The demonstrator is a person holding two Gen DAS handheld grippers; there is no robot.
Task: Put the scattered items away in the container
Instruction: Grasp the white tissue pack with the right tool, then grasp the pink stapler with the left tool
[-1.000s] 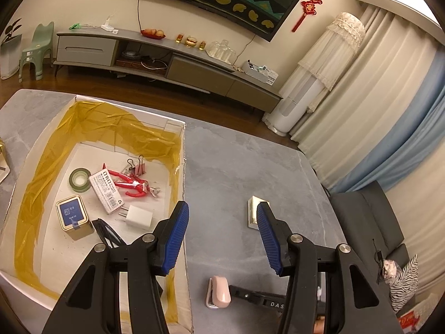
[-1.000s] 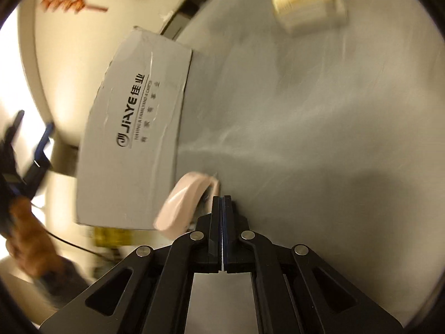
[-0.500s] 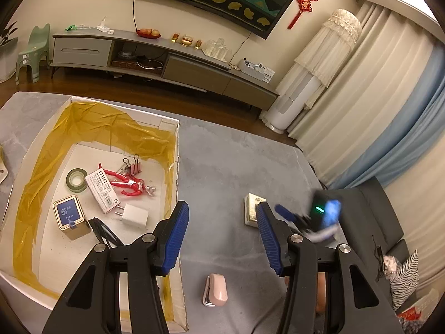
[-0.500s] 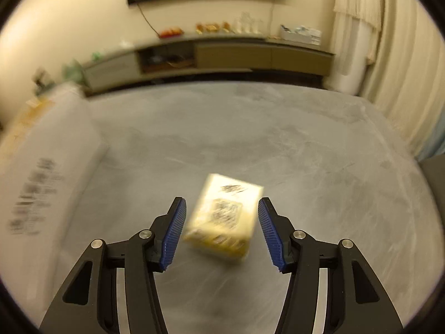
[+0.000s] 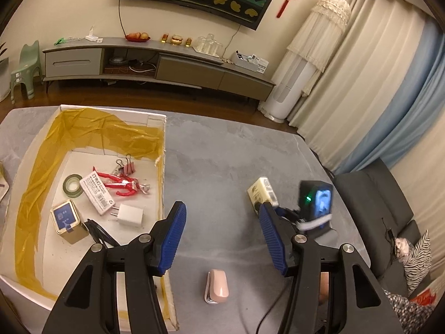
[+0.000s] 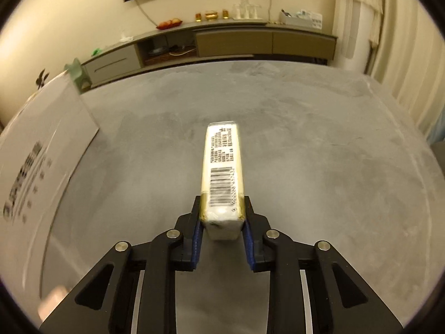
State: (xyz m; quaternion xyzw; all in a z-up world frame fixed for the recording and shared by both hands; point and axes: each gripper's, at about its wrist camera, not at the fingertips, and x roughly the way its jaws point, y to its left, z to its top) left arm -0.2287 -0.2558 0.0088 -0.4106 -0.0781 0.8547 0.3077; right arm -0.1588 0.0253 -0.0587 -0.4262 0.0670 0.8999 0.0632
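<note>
Right tongs (image 6: 222, 222) were clamped on 1 end of the pack (image 6: 222, 167), a pale yellow barcode-labelled block; the rest of it stuck out forward over the grey counter (image 6: 306, 139). In the left view the pack (image 5: 262, 192) sat right of the box (image 5: 162, 167), well apart from it, with the right tongs (image 5: 281, 211) on it. Left tongs (image 5: 222, 236) were wide, holding nothing, hovering just right of the box's right wall. A pink stapler (image 5: 217, 286) lay on the counter right of the box, near its front corner. Inside the box: tape roll (image 5: 73, 185), red figure (image 5: 122, 183), binder clips (image 5: 126, 167), white label card (image 5: 97, 193), charger (image 5: 130, 215), blue-topped tin (image 5: 66, 220), black cable (image 5: 97, 233).
</note>
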